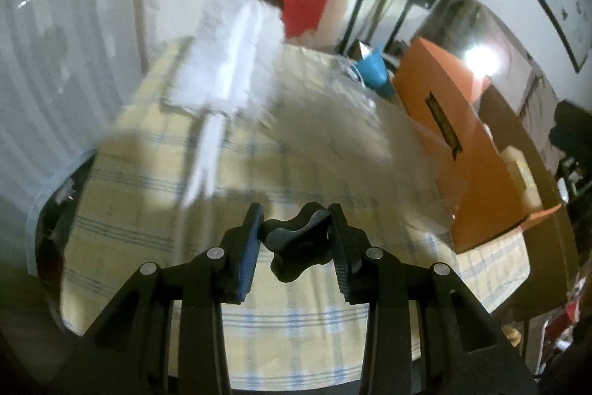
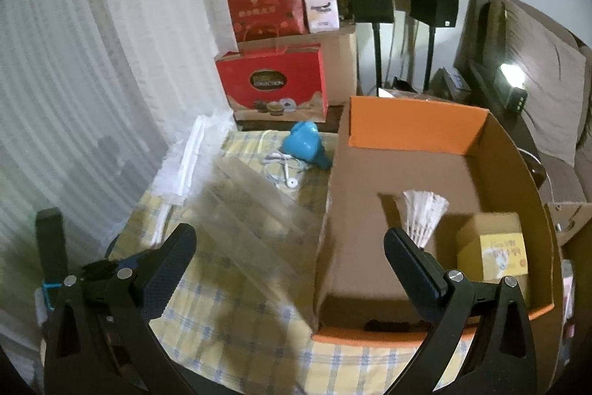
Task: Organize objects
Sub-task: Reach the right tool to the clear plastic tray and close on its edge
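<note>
Here, a desk [image 2: 229, 328] covered with a yellow and blue checked cloth is seen from both wrist cameras. Its right part is taken by a large open cardboard box with orange outer walls [image 2: 414, 121], whose near edge is cut by the right gripper [image 2: 290, 260]. Open cloth is left between the box and the left desk edge, but a sheet of clear plastic film [image 2: 255, 195] is spread over much of it. At the far edge a blue plastic funnel-shaped object [image 2: 305, 145] and a white cable [image 2: 285, 169] are lying, just beside the box wall.

The left gripper [image 1: 294, 239] is pinching a black knob-shaped plastic piece [image 1: 296, 248] between its jaws, above the bare cloth near the front edge. A white feathery duster with a white handle [image 1: 225, 69] is seen ahead of the jaws, well apart from them. It is strongly blurred, so whether it rests on the desk cannot be told.

The jaws of the right gripper are spread wide and nothing is between them. Inside the box, a white shuttlecock [image 2: 423, 213] and a small yellow carton [image 2: 495, 247] are placed, near the right finger. The box floor near the front wall is partly hidden by that finger.
</note>
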The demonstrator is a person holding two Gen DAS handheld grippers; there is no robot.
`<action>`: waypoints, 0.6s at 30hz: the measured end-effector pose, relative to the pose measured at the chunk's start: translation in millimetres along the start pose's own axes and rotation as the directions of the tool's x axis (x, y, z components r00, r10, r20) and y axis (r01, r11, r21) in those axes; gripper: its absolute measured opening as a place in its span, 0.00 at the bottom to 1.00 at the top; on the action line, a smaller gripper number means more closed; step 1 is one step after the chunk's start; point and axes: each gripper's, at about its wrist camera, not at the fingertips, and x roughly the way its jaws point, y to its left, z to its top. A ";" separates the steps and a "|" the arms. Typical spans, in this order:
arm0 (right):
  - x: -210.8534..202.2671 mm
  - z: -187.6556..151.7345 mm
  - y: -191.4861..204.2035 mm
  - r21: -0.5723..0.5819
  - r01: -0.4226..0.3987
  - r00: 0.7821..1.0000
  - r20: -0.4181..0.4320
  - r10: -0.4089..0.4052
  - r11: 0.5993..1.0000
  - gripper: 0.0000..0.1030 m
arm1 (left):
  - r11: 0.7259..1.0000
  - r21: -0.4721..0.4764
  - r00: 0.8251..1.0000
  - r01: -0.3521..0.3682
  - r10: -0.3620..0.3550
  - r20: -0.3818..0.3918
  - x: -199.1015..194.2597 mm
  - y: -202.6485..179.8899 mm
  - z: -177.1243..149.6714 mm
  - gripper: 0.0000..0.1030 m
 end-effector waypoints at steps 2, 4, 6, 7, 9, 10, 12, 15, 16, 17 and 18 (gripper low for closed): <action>3.4 4.0 2.3 -0.004 -0.005 1.000 -0.001 0.005 1.000 0.99 | 1.000 -0.010 1.000 -0.004 0.004 0.011 -6.7 8.1 4.4 0.32; 7.0 7.2 4.6 -0.008 -0.019 1.000 -0.004 0.019 1.000 0.99 | 1.000 -0.027 1.000 -0.005 0.005 0.018 -13.6 18.1 6.2 0.32; 11.1 10.8 5.9 -0.009 -0.030 1.000 -0.010 0.030 1.000 0.98 | 0.999 -0.040 1.000 -0.016 0.017 0.025 -17.8 28.7 7.8 0.32; 13.8 13.7 6.7 -0.011 -0.031 0.999 -0.012 0.031 0.999 0.98 | 0.999 -0.043 0.999 -0.023 0.024 0.027 -19.9 33.5 8.2 0.32; 19.1 21.0 8.6 -0.016 -0.025 1.000 -0.014 0.025 1.000 0.98 | 0.998 -0.050 0.999 -0.030 0.031 0.026 -21.1 42.5 9.2 0.32; 22.8 26.4 9.3 -0.020 -0.027 0.999 -0.018 0.027 0.999 0.98 | 0.998 -0.055 0.999 -0.033 0.034 0.026 -22.1 47.0 9.2 0.32; 26.4 32.0 9.5 -0.020 -0.034 0.999 -0.024 0.034 0.999 0.96 | 0.997 -0.059 0.999 -0.041 0.043 0.026 -23.2 50.6 8.3 0.32; 35.8 38.4 15.1 -0.035 -0.055 0.998 -0.040 0.053 0.998 0.93 | 0.997 -0.064 0.999 -0.038 0.039 0.024 -24.8 54.4 6.6 0.32; 40.1 39.2 18.2 -0.044 -0.061 0.997 -0.051 0.059 0.997 0.91 | 0.997 -0.067 0.999 -0.037 0.038 0.024 -24.9 55.6 6.6 0.32; 45.9 38.5 22.5 -0.055 -0.075 0.995 -0.066 0.071 0.996 0.90 | 0.997 -0.067 0.999 -0.035 0.037 0.024 -25.6 55.5 6.5 0.32; 49.9 37.1 26.0 -0.063 -0.085 0.994 -0.078 0.080 0.994 0.89 | 0.997 -0.068 0.999 -0.033 0.035 0.023 -25.3 56.5 6.4 0.32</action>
